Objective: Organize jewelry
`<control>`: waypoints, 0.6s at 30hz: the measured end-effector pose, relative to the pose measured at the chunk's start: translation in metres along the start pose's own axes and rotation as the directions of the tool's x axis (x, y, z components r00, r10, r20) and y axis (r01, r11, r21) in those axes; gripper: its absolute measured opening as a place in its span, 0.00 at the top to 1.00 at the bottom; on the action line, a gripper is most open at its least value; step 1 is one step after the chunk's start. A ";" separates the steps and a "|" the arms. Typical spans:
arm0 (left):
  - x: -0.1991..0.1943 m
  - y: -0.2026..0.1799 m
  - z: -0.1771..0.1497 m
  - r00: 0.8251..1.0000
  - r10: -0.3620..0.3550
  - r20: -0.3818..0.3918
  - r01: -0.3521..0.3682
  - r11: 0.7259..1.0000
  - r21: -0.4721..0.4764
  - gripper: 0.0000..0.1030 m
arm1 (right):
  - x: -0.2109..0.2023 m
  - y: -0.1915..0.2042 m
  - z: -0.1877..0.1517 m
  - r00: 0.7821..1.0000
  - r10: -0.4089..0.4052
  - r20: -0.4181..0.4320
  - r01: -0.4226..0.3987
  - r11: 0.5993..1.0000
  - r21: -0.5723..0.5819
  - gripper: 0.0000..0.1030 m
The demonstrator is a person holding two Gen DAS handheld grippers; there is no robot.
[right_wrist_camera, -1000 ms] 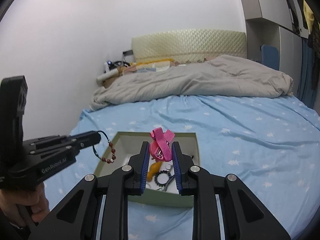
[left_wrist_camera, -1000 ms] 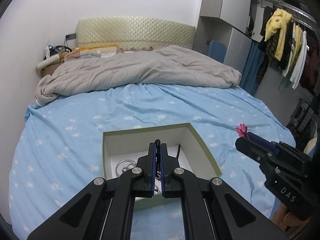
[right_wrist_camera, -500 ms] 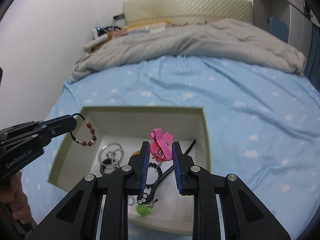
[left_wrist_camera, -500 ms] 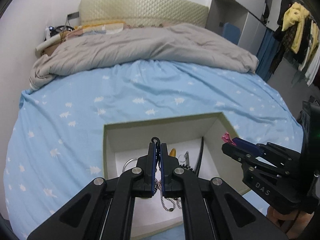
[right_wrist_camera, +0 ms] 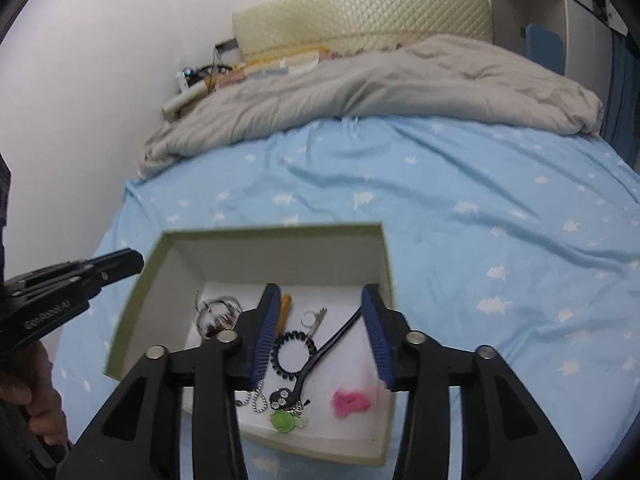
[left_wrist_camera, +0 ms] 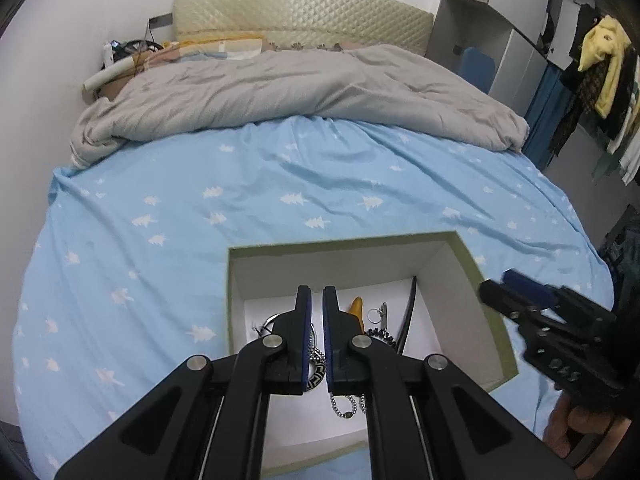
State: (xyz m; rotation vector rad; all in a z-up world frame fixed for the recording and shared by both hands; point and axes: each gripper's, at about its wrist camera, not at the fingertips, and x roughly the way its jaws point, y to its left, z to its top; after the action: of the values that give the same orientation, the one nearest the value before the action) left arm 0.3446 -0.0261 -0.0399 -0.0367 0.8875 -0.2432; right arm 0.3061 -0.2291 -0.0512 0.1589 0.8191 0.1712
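My left gripper hangs over the near left part of the box, its jaws parted by only a narrow gap with nothing between them. My right gripper is above the box's near right side, jaws spread wide and holding nothing. The box sits on the bed, on a light blue sheet with white tree shapes. On its white floor lie the jewelry pieces: a pink bow near the right front corner, looking blurred; a black coiled hair tie between my right jaws; a long black clip lying slantwise beside it; a small silver ring with a key-like piece; a ball chain close to the front wall; a green round charm; an orange piece; and a tangle of dark beads and rings at the left. A grey quilt is bunched at the head of the bed.
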 end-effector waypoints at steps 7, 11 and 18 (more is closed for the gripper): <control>-0.053 -0.008 0.009 0.999 0.015 0.050 -0.016 1.000 0.006 0.95 | -0.067 0.007 0.023 0.992 -0.010 0.123 0.010 1.000 -0.005 0.40; -0.085 -0.013 0.011 0.997 0.016 0.076 -0.016 1.000 0.010 0.95 | -0.103 0.016 0.028 0.985 -0.006 0.175 0.010 1.000 -0.021 0.39; -0.140 -0.023 0.006 0.988 0.036 0.151 -0.042 0.998 0.041 0.27 | -0.157 0.033 0.026 0.969 -0.004 0.248 0.017 0.999 -0.052 0.35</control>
State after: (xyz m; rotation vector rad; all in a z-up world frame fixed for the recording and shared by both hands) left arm 0.2595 -0.0175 0.0739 0.0032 0.7318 -0.2201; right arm 0.2169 -0.2326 0.0851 0.1224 0.5652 0.1595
